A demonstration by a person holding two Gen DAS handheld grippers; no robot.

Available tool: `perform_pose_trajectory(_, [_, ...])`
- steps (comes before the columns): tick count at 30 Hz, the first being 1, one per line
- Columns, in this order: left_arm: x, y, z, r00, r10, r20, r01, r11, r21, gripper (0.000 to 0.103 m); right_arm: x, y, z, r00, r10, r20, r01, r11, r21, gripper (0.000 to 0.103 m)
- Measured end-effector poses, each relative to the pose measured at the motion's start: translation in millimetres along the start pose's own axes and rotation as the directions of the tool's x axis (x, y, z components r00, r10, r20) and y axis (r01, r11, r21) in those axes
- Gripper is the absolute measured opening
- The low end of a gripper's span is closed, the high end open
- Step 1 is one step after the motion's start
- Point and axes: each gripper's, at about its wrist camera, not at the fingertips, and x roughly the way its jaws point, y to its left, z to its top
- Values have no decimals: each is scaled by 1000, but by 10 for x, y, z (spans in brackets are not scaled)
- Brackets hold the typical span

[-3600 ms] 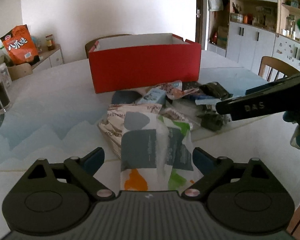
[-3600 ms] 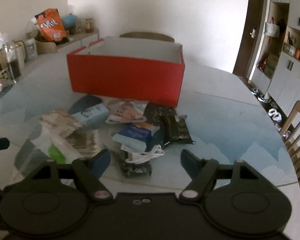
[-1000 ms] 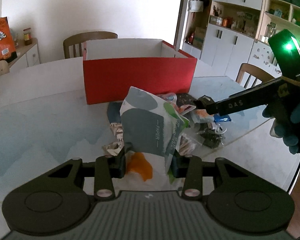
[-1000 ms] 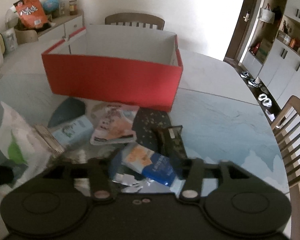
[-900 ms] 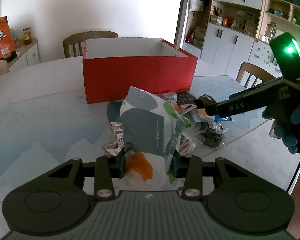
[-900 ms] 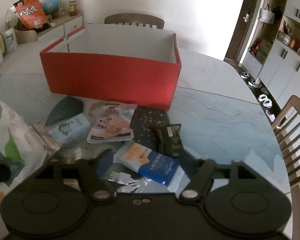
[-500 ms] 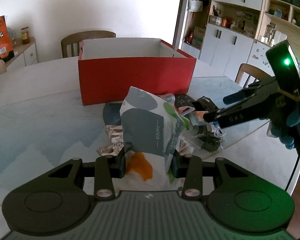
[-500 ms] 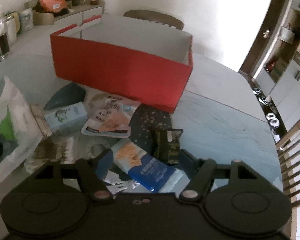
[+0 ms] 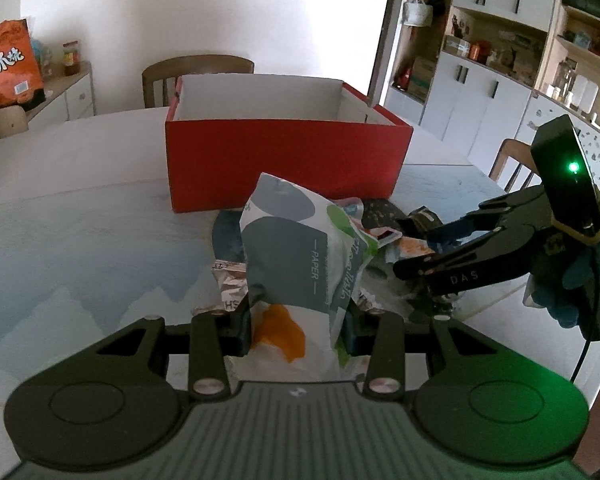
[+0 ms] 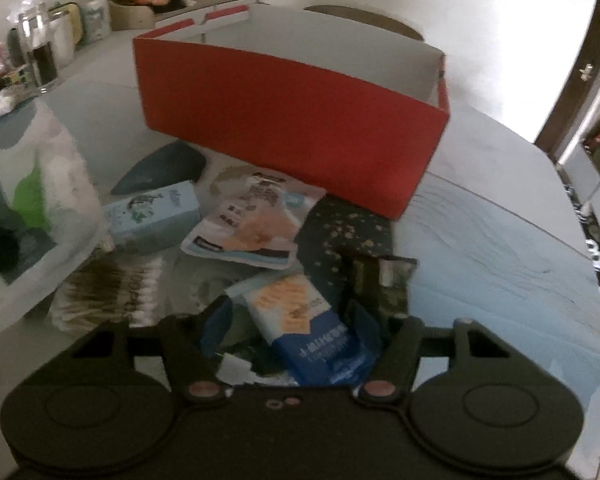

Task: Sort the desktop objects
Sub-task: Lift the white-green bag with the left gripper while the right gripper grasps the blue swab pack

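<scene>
My left gripper [image 9: 296,322] is shut on a white tissue pack [image 9: 300,256] with grey, green and orange patches, held tilted above the table. An open red box [image 9: 288,164] stands behind it. In the right wrist view my right gripper [image 10: 290,320] is low over the pile, its jaws closing. A blue and orange packet [image 10: 312,332] lies between its fingers, with a gap still showing on the left side. The right gripper [image 9: 416,252] also shows from the left wrist view, held by a gloved hand [image 9: 572,280]. The red box [image 10: 284,112] is just beyond the pile.
The pile holds a pale blue carton [image 10: 152,216], a peach sachet [image 10: 252,220], a dark speckled pouch [image 10: 340,228], a dark snack bar [image 10: 380,280] and a cotton swab pack [image 10: 108,292]. Chairs [image 9: 198,76] ring the table. Jars [image 10: 40,52] stand at the left.
My left gripper closed on the tissue pack and lifted it, and now holds still. My right gripper dropped toward the blue packet, rolled, and its jaws widened, then narrowed.
</scene>
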Motion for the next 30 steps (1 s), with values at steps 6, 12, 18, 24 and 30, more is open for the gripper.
perform_pose_trajectory(6, [93,-32,11,1000,-6,-19,5,1000,-17,39,12,-19,4,999,46,-5,-46,999,-21,50])
perform_pose_trajectory(12, [130,-51,34,1000,1,-19,-1,1000,-19,39,-21,-24,-18,999,33,1,-33,999,-30,39])
perform_pose_trajectory(18, [148,-64,86,1000,-1,-15,1,1000,-13,39,-111,-58,5,1000,21,14,-21,1000,-19,39])
perform_pose_trajectory(24, [135,-75,193,1000,-8,-3,8,1000,-3,39,-298,-25,107,999,11,49,-10,999,-35,39])
perform_pose_trajectory(30, [93,-75,380,1000,-8,23,8,1000,11,39,-486,-43,304,995,10,96,-6,999,-43,39])
